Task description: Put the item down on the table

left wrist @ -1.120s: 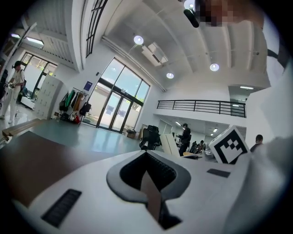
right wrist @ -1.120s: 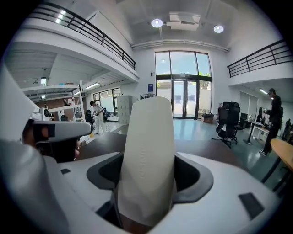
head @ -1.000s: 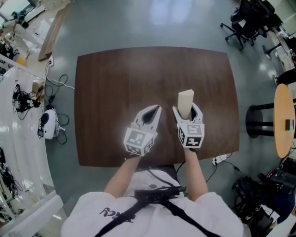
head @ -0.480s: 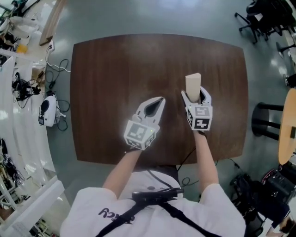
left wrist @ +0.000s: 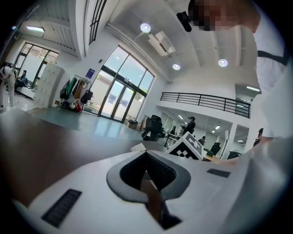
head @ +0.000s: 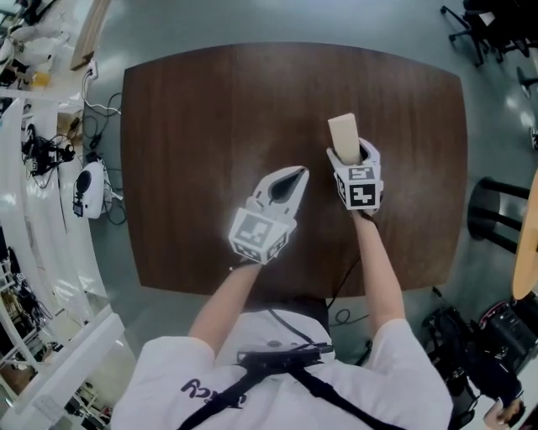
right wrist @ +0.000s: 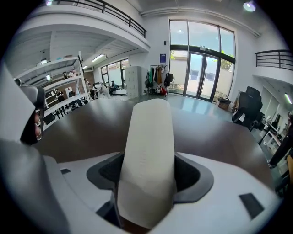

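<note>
A cream, flat-sided block point(head: 344, 137) juts forward out of my right gripper point(head: 353, 161), which is shut on it above the dark wooden table point(head: 210, 109). In the right gripper view the block point(right wrist: 149, 155) fills the middle, rising between the two jaws. My left gripper point(head: 286, 183) hovers over the table's middle, a short way left of the right one, with its jaws closed together and nothing between them point(left wrist: 147, 176). The right gripper's marker cube point(left wrist: 187, 147) shows beyond it in the left gripper view.
The table's front edge point(head: 277, 290) lies just ahead of the person's body. Cables and a white device point(head: 88, 189) lie on the floor at the left. A stool point(head: 496, 214) and office chairs point(head: 483, 25) stand at the right.
My right gripper has carried the block forward and a little left over the table. The left gripper has edged forward too. The head camera has shifted, so the table sits higher in view.
</note>
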The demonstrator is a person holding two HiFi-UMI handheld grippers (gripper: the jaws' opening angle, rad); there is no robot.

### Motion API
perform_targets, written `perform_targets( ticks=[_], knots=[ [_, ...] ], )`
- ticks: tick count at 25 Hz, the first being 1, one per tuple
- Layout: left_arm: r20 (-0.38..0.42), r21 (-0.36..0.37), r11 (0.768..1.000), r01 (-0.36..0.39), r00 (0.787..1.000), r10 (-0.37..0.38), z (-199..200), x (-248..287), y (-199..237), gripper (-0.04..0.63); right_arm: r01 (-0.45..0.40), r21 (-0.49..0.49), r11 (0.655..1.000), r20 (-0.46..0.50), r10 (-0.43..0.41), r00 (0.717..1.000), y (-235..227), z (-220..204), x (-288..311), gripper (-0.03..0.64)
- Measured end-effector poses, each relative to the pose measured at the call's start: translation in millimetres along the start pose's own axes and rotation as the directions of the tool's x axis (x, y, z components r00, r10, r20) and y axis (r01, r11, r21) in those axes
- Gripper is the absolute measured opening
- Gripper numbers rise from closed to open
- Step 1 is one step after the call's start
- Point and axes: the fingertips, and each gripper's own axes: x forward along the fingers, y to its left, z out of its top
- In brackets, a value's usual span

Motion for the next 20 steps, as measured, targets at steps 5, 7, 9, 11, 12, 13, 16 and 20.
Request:
perform_targets(
  ticks=[5,7,9,11,12,13,16,20],
  knots=[
    [-0.014,0.003,1.0,0.004,1.0,-0.004,-6,8,1,0.012,-0.049,-0.062,0.997,-0.089,0.043,0.995,2,-12,16,0.333],
    [-0.012,0.002,1.0,0.001,1.0,-0.001,-9,11,3,0.012,-0.074,-0.094,0.993,-0.114,0.064,0.991,2,-13,21,0.333],
    [-0.018,-0.007,1.0,0.0,1.0,0.0,-14,12,4,0.012,-0.099,-0.139,0.985,-0.141,0.079,0.987,3,-14,24,0.331],
    [-0.026,-0.013,1.0,0.001,1.0,-0.002,-20,12,4,0.012,-0.127,-0.185,0.975,-0.169,0.095,0.981,3,-15,28,0.331],
    [-0.03,-0.013,1.0,0.001,1.0,-0.001,-22,11,4,0.012,-0.144,-0.206,0.968,-0.183,0.106,0.977,3,-15,29,0.331],
    [-0.033,-0.015,1.0,0.0,0.999,-0.001,-25,11,4,0.012,-0.164,-0.229,0.959,-0.195,0.12,0.973,4,-16,31,0.333],
    [-0.039,-0.024,1.0,-0.004,0.999,0.003,-30,11,7,0.012,-0.235,-0.328,0.915,-0.222,0.167,0.961,9,-17,34,0.331],
    [-0.047,-0.024,1.0,-0.012,0.999,0.011,-33,9,15,0.012,-0.311,-0.415,0.855,-0.262,0.215,0.941,15,-21,40,0.331]
  ],
)
